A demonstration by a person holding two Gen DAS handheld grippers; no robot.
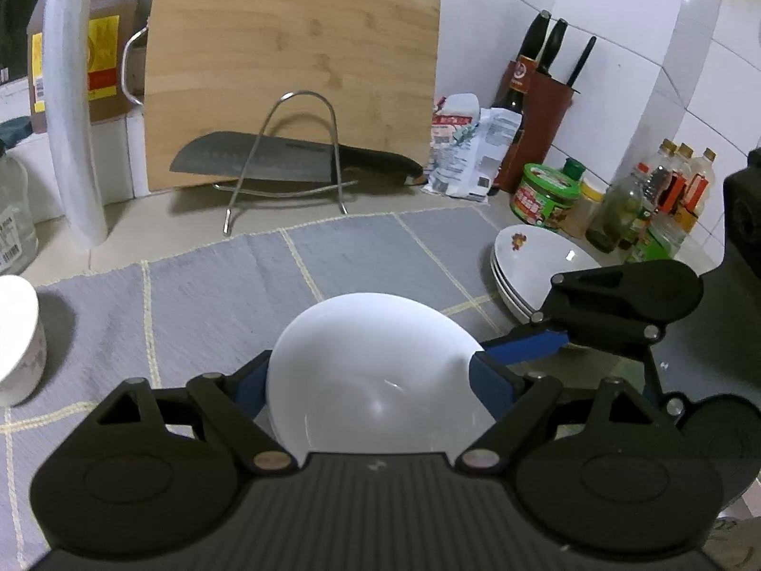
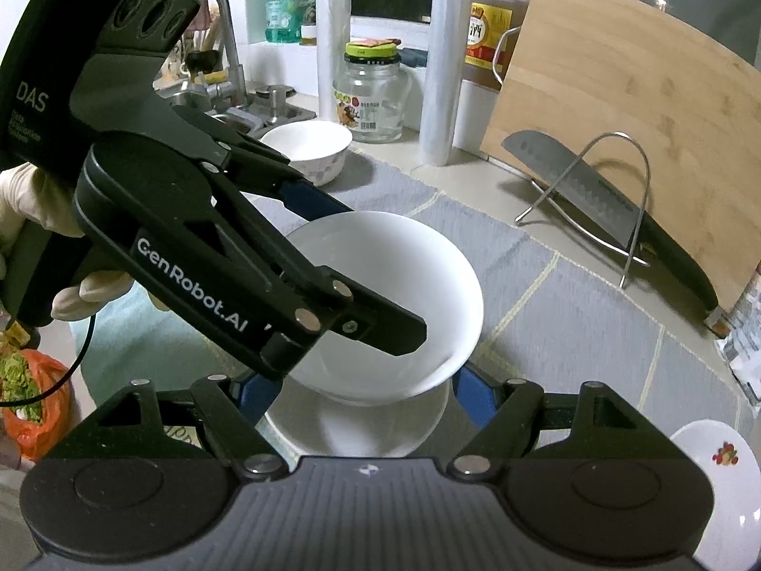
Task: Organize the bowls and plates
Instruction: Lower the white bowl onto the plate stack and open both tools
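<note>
A plain white bowl (image 1: 375, 371) sits between the blue fingers of my left gripper (image 1: 375, 376), which is shut on its rim. In the right wrist view the left gripper (image 2: 375, 271) reaches in from the left and holds that upper bowl (image 2: 428, 276) tilted over a second white bowl (image 2: 356, 428). My right gripper (image 2: 366, 397) is shut on the sides of this lower bowl. A blue finger (image 1: 528, 347) of the right gripper reaches in beside the bowl in the left wrist view. Both bowls are over the grey checked mat (image 1: 214, 295).
A stack of flower-printed plates (image 1: 532, 261) lies at the mat's right edge. A patterned bowl (image 2: 309, 152) stands near the sink. Behind are a bamboo cutting board (image 1: 285, 71), a knife on a wire rack (image 1: 285, 162), jars and sauce bottles (image 1: 656, 200), and a glass jar (image 2: 371, 95).
</note>
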